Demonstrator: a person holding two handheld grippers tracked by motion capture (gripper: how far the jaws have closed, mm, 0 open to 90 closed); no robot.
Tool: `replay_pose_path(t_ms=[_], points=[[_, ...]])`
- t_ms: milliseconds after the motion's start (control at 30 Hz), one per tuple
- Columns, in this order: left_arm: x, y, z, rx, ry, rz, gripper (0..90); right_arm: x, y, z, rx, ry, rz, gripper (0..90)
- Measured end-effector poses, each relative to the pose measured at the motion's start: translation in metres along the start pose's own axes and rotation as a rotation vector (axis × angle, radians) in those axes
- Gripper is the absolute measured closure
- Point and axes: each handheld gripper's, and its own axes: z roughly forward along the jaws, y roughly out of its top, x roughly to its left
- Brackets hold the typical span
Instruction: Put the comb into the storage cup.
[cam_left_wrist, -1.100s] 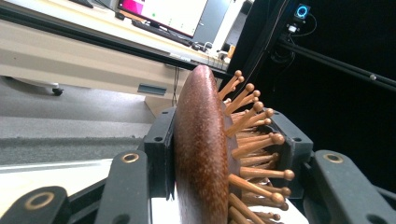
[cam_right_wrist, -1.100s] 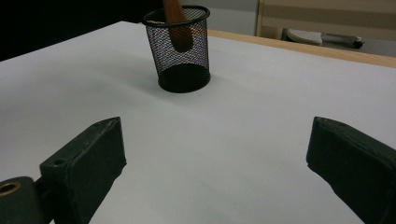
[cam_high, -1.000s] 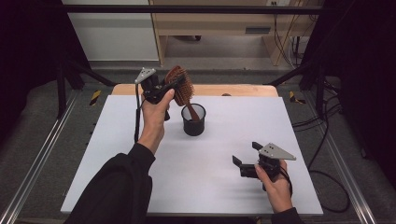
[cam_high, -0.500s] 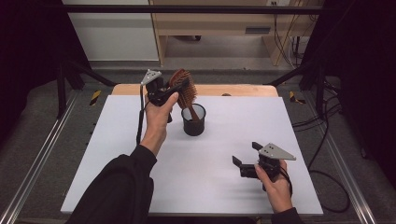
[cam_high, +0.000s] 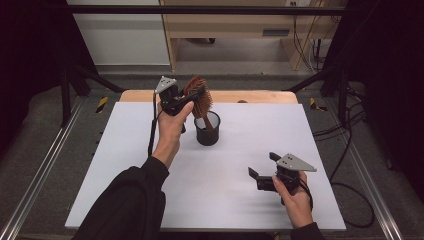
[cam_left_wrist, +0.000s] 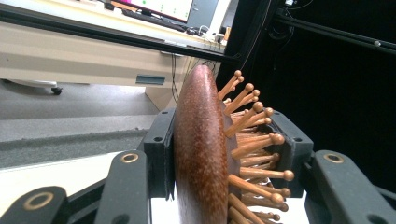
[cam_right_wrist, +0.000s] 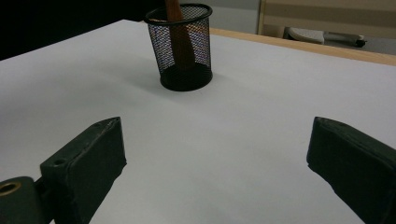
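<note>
A brown wooden hairbrush (cam_high: 200, 98) with peg bristles stands over a black mesh cup (cam_high: 207, 131) at the table's middle back, its handle (cam_right_wrist: 179, 41) down inside the cup. My left gripper (cam_high: 191, 98) is shut on the brush head, one jaw on the smooth back and the other against the bristles; in the left gripper view the brush (cam_left_wrist: 201, 154) sits upright between the jaws of the gripper (cam_left_wrist: 224, 144). My right gripper (cam_high: 263, 165) rests at the front right, open and with nothing in it (cam_right_wrist: 215, 158), facing the cup (cam_right_wrist: 183, 46).
A white sheet (cam_high: 125, 165) covers the table, with a wooden edge (cam_high: 260, 96) along the back. Metal rails (cam_high: 45, 165) run along both sides on the floor. A cable (cam_high: 350, 200) trails off the right edge. A cabinet stands behind.
The left hand has shifted a little to the right and down with the brush, bringing its head nearer the cup. The right gripper has stayed where it was.
</note>
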Motion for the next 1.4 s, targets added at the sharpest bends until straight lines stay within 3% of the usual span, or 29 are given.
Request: replay_pose_path(t_ms=[1400], points=[[0.0005,-0.0075,0.0068,0.003,-0.01,-0.024,50.5,0.0004,-0.0006,0.0012,0.008,0.007,-0.003,4.9]])
